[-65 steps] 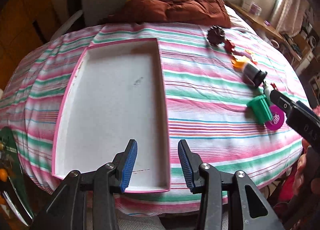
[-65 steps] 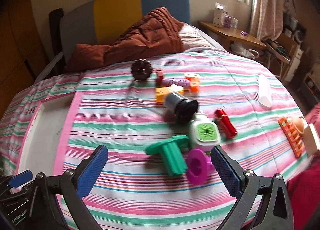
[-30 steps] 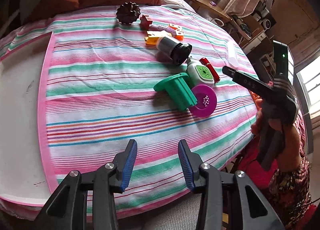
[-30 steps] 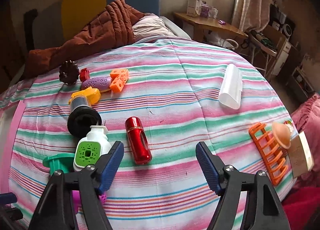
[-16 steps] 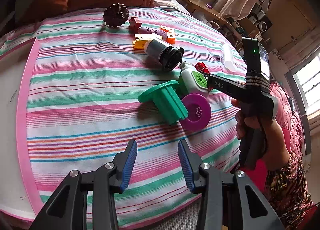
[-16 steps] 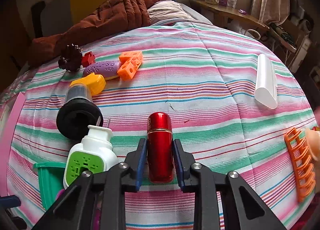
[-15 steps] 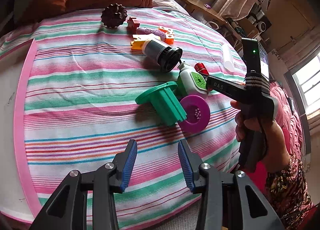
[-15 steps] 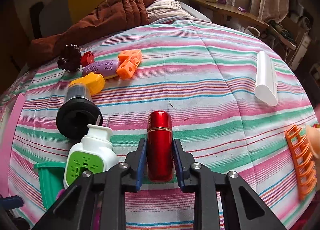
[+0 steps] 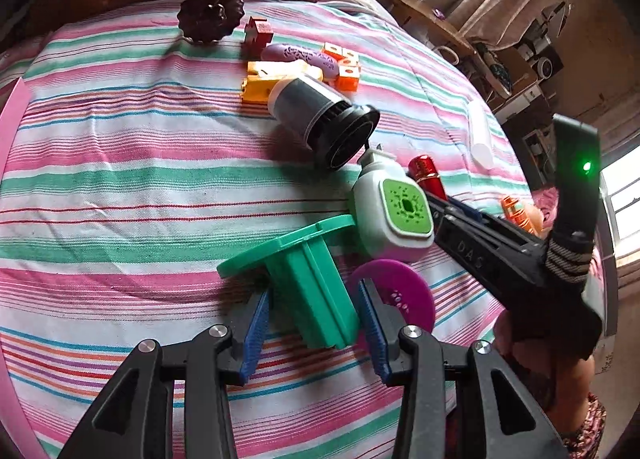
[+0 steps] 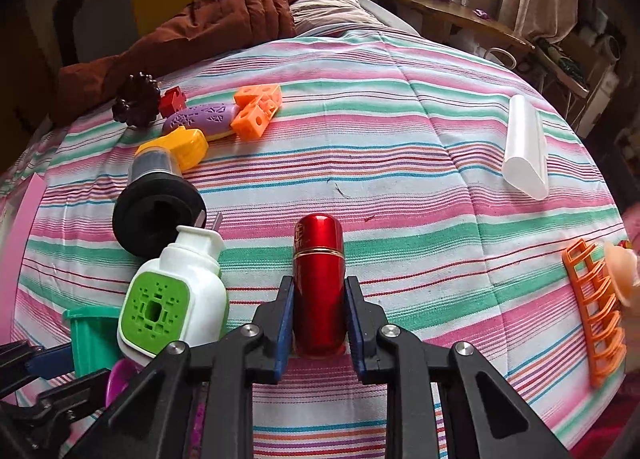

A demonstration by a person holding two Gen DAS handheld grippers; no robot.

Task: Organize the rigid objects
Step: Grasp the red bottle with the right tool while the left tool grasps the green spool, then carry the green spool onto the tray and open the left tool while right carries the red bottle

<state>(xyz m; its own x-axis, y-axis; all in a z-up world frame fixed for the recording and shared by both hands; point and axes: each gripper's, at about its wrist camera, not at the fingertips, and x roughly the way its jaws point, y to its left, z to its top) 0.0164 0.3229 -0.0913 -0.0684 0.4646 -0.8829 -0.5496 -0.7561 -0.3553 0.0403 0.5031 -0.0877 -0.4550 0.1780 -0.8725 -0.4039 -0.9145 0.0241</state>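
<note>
Right wrist view, striped bedspread (image 10: 400, 163), brown quilt (image 10: 224, 15), wooden desk (image 10: 452, 15)

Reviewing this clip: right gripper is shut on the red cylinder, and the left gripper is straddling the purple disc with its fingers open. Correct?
Not quite. The left gripper straddles the green spool, not the purple disc, which lies beside it; the left wrist view shows this. The right gripper is indeed shut on the red cylinder.
</note>
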